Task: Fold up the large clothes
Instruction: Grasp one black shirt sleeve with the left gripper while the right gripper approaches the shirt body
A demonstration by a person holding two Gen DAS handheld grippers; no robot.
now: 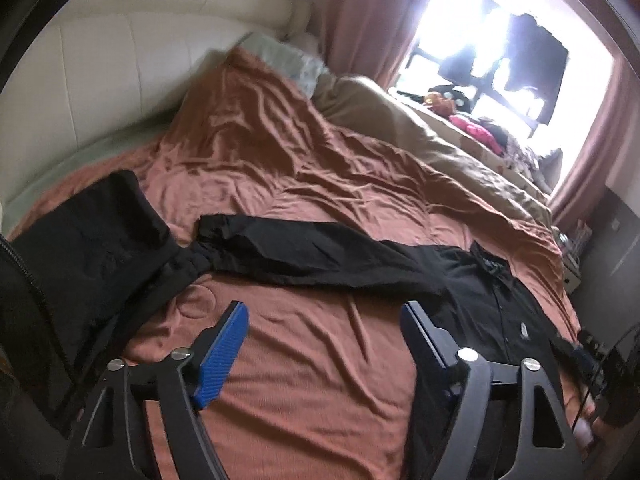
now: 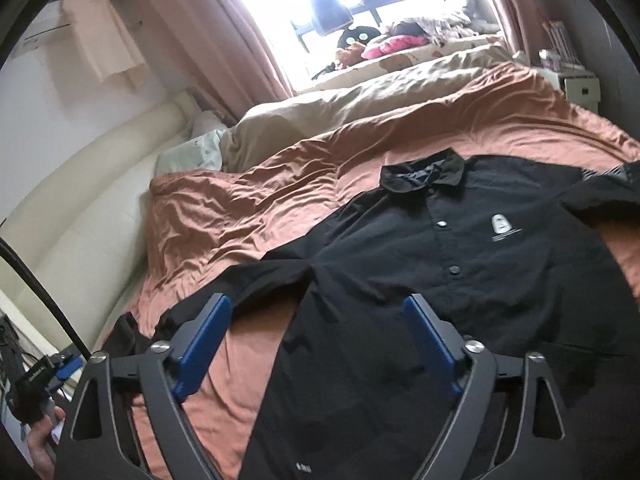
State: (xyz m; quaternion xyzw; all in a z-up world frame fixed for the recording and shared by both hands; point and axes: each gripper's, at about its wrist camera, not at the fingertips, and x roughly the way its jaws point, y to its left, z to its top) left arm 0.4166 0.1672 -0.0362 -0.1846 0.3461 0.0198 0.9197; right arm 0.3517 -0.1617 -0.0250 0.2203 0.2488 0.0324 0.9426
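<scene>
A black button-up shirt (image 2: 480, 264) with a small white chest logo lies face up and spread flat on the rust-orange bedcover (image 2: 248, 216). Its long sleeve (image 1: 312, 256) stretches out leftward across the cover. My left gripper (image 1: 324, 312) hovers open over bare cover just in front of that sleeve, blue pads (image 1: 222, 352) apart with nothing between them. My right gripper (image 2: 318, 308) hovers open above the shirt's side near the armpit, holding nothing. The other gripper and a hand (image 2: 42, 436) show at the lower left of the right wrist view.
A second dark garment (image 1: 100, 240) is heaped on the bed's left side. A cream headboard (image 1: 120, 64) runs along the far left. A beige duvet (image 1: 420, 136) lies along the window side, with clutter on the sill (image 2: 392, 44) and a white nightstand (image 2: 580, 88) beyond.
</scene>
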